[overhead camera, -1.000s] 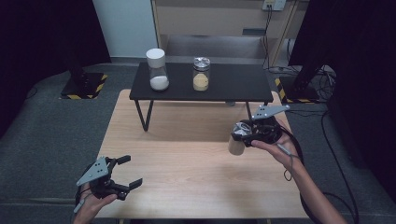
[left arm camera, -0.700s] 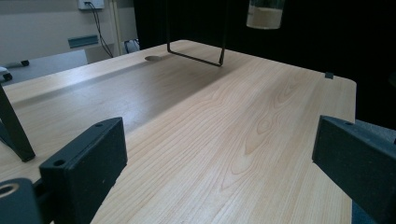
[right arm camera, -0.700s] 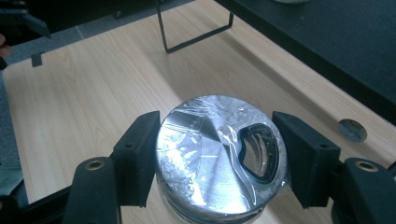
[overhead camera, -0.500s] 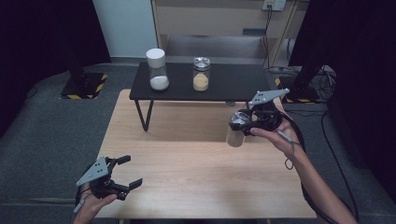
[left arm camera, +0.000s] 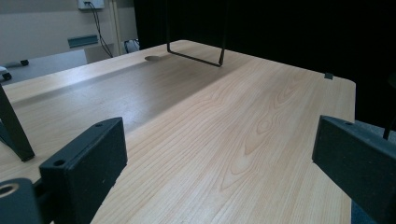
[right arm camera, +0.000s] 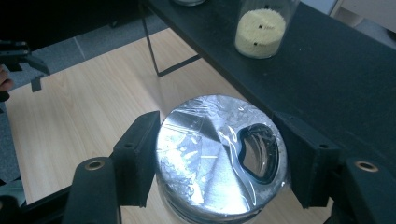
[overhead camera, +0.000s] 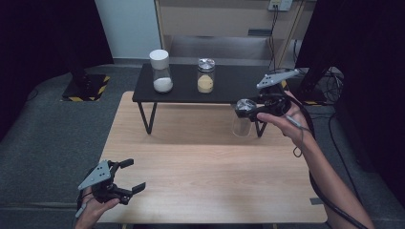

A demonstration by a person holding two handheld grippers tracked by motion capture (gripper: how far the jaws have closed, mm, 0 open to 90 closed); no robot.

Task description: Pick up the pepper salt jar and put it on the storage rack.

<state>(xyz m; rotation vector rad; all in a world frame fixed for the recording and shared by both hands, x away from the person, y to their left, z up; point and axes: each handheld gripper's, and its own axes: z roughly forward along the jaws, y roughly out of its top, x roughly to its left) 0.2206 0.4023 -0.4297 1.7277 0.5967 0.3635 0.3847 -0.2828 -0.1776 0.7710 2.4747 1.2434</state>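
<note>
The left gripper (overhead camera: 125, 176) hovers where it was, black jaws wide over the pale, grained wooden table (overhead camera: 205, 186). The right gripper (overhead camera: 248, 109) has risen since a second ago, jaws clamped on the shiny metal lid of a clear empty jar (right arm camera: 219, 156) (held near the shelf's right end). Beyond, on the matte black shelf (overhead camera: 229, 86), stand a white-lidded jar (overhead camera: 161, 71) and a yellow-grain jar (overhead camera: 206, 76).

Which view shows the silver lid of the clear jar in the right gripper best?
The right gripper view: the silver lid of the clear jar is close up between the right gripper jaws, its dark opening plain. The high view shows it small and side-on. The left gripper view faces bare tabletop.
</note>
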